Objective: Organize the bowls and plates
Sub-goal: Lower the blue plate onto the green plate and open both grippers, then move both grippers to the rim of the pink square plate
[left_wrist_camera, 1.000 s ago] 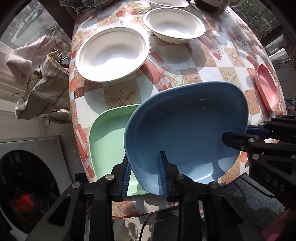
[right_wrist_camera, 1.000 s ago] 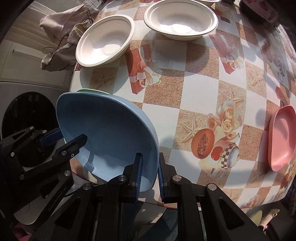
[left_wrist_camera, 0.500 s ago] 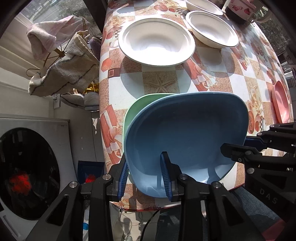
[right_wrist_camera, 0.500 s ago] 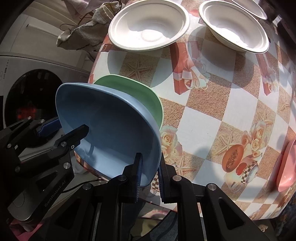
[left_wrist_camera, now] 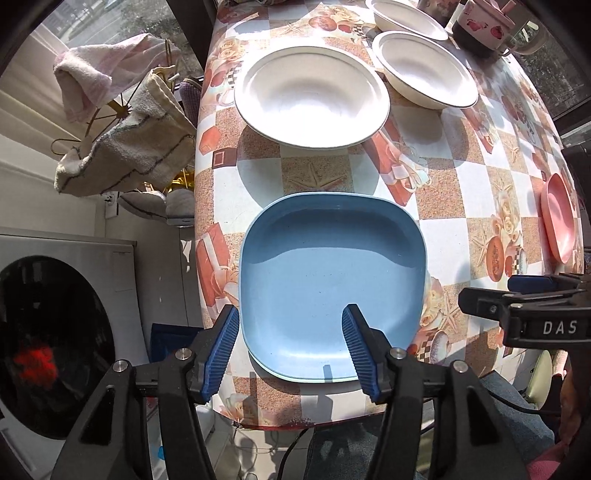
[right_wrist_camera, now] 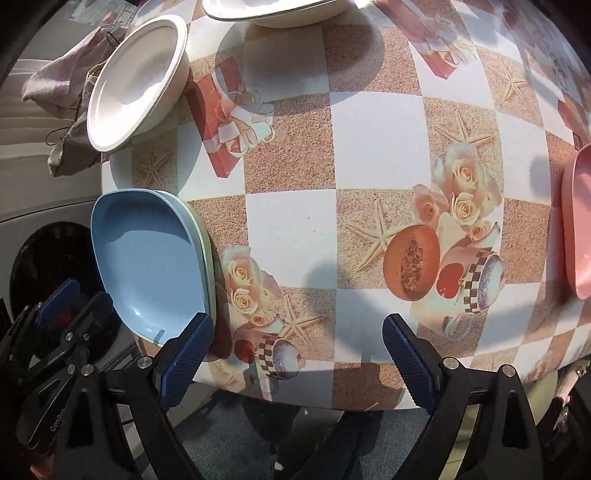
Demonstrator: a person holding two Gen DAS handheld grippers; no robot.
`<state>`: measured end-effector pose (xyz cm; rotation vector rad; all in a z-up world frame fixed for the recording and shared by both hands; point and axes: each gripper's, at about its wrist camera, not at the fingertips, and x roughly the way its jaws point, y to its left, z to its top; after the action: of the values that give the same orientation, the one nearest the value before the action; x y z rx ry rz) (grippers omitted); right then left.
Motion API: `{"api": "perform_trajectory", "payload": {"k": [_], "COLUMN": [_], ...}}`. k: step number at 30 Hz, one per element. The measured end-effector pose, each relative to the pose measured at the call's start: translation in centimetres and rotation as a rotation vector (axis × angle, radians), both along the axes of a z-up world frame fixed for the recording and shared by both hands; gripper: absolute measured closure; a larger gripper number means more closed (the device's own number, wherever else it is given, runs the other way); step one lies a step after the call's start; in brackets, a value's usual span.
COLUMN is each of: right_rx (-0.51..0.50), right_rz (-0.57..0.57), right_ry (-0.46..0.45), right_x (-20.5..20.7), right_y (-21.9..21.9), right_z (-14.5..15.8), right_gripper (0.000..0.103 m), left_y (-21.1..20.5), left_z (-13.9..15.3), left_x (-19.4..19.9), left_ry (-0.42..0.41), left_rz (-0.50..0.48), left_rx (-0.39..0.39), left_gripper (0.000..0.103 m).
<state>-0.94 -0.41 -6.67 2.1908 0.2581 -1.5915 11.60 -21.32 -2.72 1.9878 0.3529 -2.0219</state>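
Note:
The blue plate (left_wrist_camera: 332, 284) lies nested on the green plate, whose rim just shows (right_wrist_camera: 207, 258), at the table's near left corner; the blue plate also shows in the right wrist view (right_wrist_camera: 147, 266). My left gripper (left_wrist_camera: 291, 347) is open, its fingers spread over the plate's near edge. My right gripper (right_wrist_camera: 295, 354) is open and empty to the right of the stack. White bowls (left_wrist_camera: 310, 96) (left_wrist_camera: 424, 68) stand farther back. A pink plate (left_wrist_camera: 559, 218) lies at the right edge and shows in the right wrist view (right_wrist_camera: 580, 221).
A patterned tablecloth (right_wrist_camera: 376, 147) covers the table. Towels on a hanger (left_wrist_camera: 122, 122) hang off the left edge. A washing machine (left_wrist_camera: 55, 339) stands below left. A pot (left_wrist_camera: 480, 29) sits at the back.
Both grippers lowered the blue plate onto the green plate, then opened and let it go. The right gripper has drawn back to the right.

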Motion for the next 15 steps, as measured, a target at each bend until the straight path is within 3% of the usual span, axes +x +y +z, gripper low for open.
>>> {"api": "perform_trajectory", "payload": {"k": [4, 15], "right_rx": [0.021, 0.018], "right_rz": [-0.113, -0.25], "right_ry": [-0.033, -0.025], "right_x": [-0.4, -0.6], "right_y": [3.2, 8.7], "right_z": [-0.8, -0.2], "right_gripper": [0.009, 0.009], "left_y": [1.5, 5.4], "left_z": [-0.2, 0.1], "left_x": [-1.1, -4.5], "left_ry": [-0.004, 0.009], "left_rz": [-0.065, -0.207], "left_rx": [0.006, 0.01], "left_gripper": [0.04, 0.04]}}
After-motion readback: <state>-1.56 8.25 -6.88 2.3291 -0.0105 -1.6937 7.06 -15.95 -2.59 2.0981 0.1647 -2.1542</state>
